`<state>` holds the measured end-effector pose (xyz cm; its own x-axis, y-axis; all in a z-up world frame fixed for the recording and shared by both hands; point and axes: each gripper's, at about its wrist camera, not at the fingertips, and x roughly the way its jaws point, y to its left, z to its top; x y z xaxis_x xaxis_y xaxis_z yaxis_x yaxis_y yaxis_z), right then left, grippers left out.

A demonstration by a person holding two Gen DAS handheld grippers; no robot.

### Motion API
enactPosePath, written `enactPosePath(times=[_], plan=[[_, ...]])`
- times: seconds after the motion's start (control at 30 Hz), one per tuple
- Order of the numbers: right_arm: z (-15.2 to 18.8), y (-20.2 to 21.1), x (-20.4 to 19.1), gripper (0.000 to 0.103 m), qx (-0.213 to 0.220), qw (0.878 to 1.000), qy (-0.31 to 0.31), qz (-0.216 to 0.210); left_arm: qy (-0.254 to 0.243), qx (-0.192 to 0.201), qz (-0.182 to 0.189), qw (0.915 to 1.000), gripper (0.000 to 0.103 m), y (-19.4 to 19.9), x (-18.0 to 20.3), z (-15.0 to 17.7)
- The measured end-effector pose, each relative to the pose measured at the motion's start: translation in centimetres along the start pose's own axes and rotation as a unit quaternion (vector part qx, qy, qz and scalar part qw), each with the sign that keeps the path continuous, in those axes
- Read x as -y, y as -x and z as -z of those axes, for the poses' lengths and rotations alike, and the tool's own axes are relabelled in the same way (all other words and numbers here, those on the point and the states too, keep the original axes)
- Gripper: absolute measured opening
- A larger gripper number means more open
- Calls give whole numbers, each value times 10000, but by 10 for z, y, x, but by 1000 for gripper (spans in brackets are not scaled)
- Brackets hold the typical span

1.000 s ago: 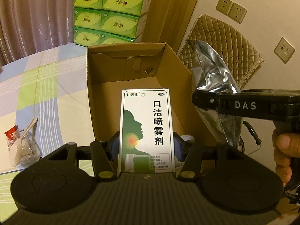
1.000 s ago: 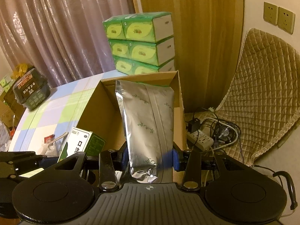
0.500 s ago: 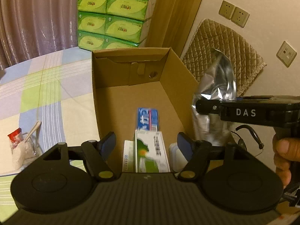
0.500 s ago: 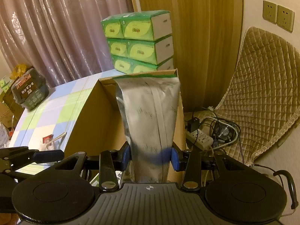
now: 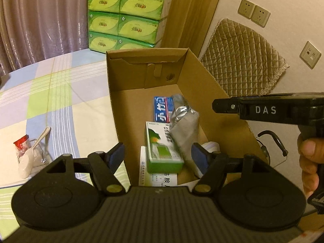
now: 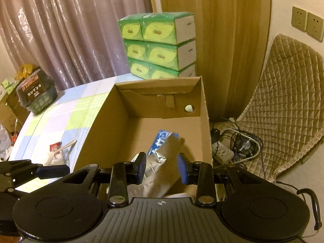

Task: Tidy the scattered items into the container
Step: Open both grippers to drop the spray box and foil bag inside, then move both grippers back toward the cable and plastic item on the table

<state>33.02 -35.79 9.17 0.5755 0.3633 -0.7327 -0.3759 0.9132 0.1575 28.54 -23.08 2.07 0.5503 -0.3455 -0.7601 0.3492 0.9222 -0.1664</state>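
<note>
Foil pouch (image 6: 160, 172) and green box (image 5: 162, 151) both released since a second ago, now low centre of frame inside the cardboard box (image 5: 129, 109). My left jaws (image 5: 158, 158) stand apart and empty; my right jaws (image 6: 161, 168) are closing, pads clear of the pouch between them. Bagged spoon (image 5: 30, 154) remains on the surface, lower left.

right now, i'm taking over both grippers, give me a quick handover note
Left hand-held gripper: open, holding nothing, above the near end of the cardboard box.
Right hand-held gripper: jaws closing; the silver foil pouch shows between them, blurred, and the pads do not appear to press it.
In the box: green and white spray carton, blue toothpaste box, a white carton under the green one, and the pouch.
Left: small clear bag with a spoon lies on the checked tablecloth, left of the box. Whether the tissue packs or the dark tub count is unclear.
</note>
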Motion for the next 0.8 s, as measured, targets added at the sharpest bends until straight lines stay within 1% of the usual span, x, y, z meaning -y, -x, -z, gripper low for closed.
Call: enactPosePath(times=[0.47,0.57,0.6,0.63,0.7,0.8], plan=[[8,5,-2,32,2,10000,-51,16,41,33,-23,10000,68,14,-10,10],[11,7,-1,33,-13,9999,-99,22,51,60,-46,10000,69,19,-13,12],[12,8,-1,36,-19,9999,-117,25,55,70,-57,9999,71,21,-14,12],[13,9,-1,44,-24,9999,-133,28,58,82,-66,9999,74,23,-15,13],[16,13,-2,56,0,9999,-143,28,62,109,-85,9999,76,29,-19,16],[19,18,-4,58,17,9999,-111,36,91,149,-123,9998,78,38,-26,23]])
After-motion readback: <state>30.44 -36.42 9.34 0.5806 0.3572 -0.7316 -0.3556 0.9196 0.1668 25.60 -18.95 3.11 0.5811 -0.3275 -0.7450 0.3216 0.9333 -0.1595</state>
